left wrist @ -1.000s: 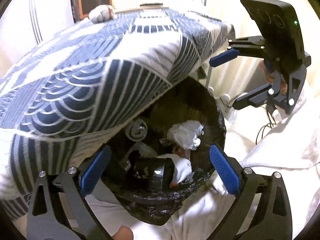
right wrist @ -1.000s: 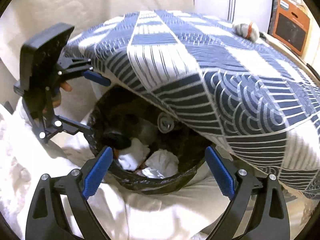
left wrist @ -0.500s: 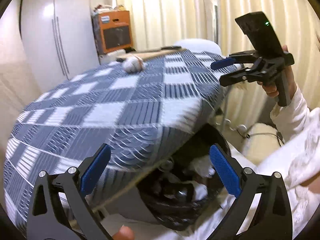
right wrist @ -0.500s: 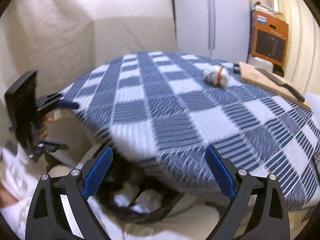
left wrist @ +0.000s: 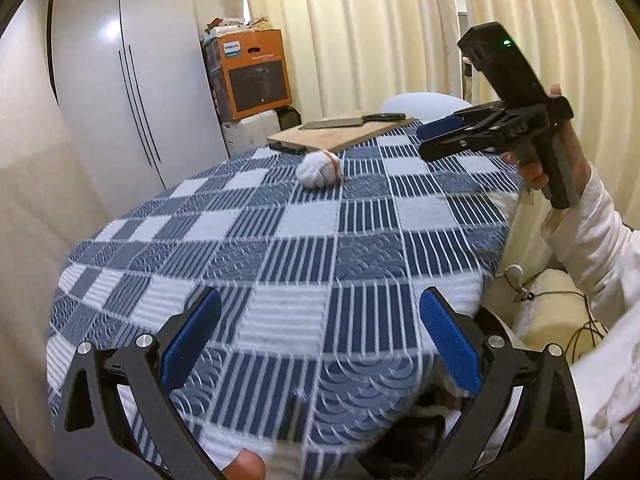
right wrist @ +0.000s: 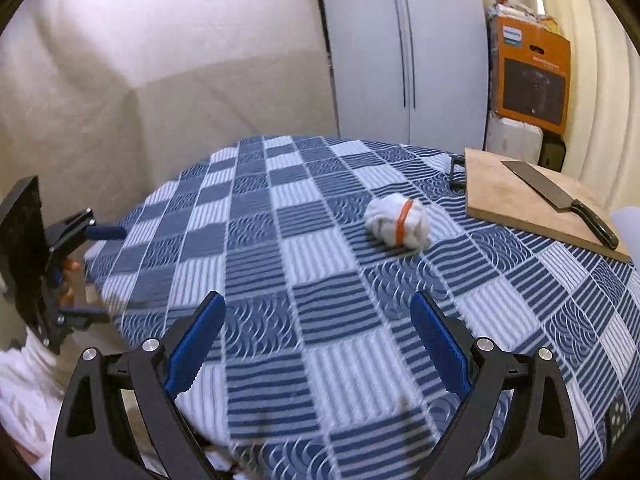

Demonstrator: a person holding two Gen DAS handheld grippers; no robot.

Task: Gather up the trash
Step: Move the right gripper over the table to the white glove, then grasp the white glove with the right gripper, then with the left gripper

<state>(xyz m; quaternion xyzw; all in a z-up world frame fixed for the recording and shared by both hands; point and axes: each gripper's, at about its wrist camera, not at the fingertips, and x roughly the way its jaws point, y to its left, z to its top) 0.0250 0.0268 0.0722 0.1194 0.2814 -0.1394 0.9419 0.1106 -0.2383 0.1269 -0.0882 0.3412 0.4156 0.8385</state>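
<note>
So both tongs are spread wide with nothing in them: left tongs (left wrist: 318, 344) hang over the near edge of the checkered worktop (left wrist: 280, 240), right tongs (right wrist: 316, 346) just over it too. A white wad with an orange rubber band (right wrist: 398, 222) sits mid-worktop, near the cutting board (right wrist: 516, 200) with the cleaver (right wrist: 560, 200) on it.

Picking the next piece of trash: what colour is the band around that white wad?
Orange, around the white wad; clearest in the right wrist view.

"PHILIPS" on the orange box (left wrist: 256, 72) by the curtain.
</note>
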